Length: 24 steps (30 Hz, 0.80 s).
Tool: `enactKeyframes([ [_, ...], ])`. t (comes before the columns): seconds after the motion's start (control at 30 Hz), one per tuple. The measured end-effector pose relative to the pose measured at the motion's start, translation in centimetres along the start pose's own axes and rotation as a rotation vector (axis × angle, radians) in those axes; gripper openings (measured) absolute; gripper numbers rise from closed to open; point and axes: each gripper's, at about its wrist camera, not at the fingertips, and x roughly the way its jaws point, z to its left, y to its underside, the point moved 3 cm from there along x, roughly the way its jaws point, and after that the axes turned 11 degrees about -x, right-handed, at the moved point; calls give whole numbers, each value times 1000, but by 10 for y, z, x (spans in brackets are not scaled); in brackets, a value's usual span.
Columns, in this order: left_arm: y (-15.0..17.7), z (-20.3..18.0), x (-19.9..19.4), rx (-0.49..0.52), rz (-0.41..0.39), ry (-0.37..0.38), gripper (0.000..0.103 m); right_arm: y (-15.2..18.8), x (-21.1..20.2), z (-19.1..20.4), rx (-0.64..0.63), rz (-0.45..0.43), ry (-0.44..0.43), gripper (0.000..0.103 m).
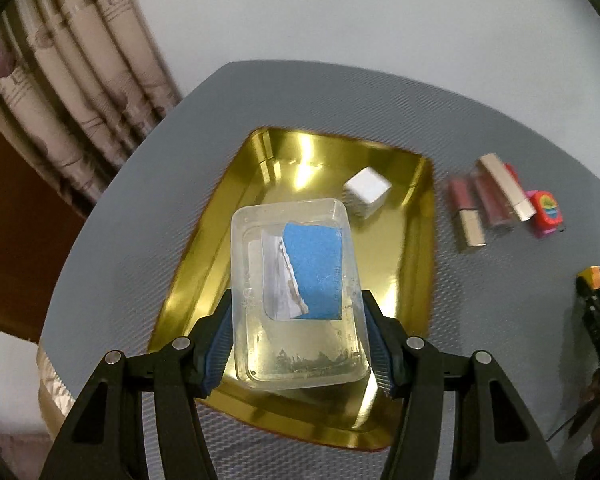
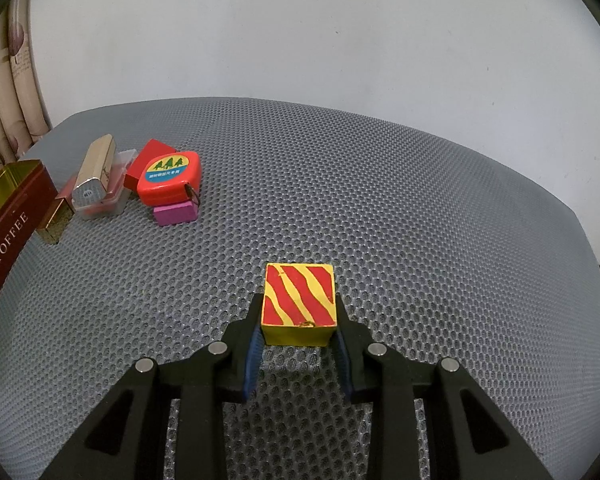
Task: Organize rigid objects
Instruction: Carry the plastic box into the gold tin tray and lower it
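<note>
Grey mesh table (image 2: 340, 184): left tool (image 1: 298, 344) clamps clear box (image 1: 296, 292) above gold tin (image 1: 416, 272), apparently for stowing; right tool (image 2: 298, 340) grips striped block (image 2: 300, 300), tape measure (image 2: 168, 178) at ten o'clock.

Tin (image 1: 414, 248) – glossy gold metal; box (image 1: 296, 296) – clear plastic; mat (image 2: 340, 184) – rough mesh.

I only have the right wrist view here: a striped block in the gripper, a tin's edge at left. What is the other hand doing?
Observer: The left gripper is shut on a clear plastic box, above the gold tin.
Operator: Anything in that tin yet?
Observer: Yes, a white cube lies near its far corner.
Operator: Is the clear box empty?
Observer: No, a blue card shows inside it.
</note>
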Motion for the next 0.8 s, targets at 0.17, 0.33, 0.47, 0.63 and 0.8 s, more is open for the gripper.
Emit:
enactKeyframes([
  [0.17,2,18,11,-22,18,-31,55,2,2,-9,0,0,3,31],
  [0.33,5,31,20,-25,41,-43,55,3,4,-15,0,1,5,31],
  [0.47,5,38,32,-30,63,-55,55,5,4,-21,-1,1,7,31],
  [0.63,5,42,43,-19,77,-59,55,5,9,-32,-3,2,10,31],
  [0.8,7,40,51,0,85,-72,55,8,5,-28,-4,2,13,31],
])
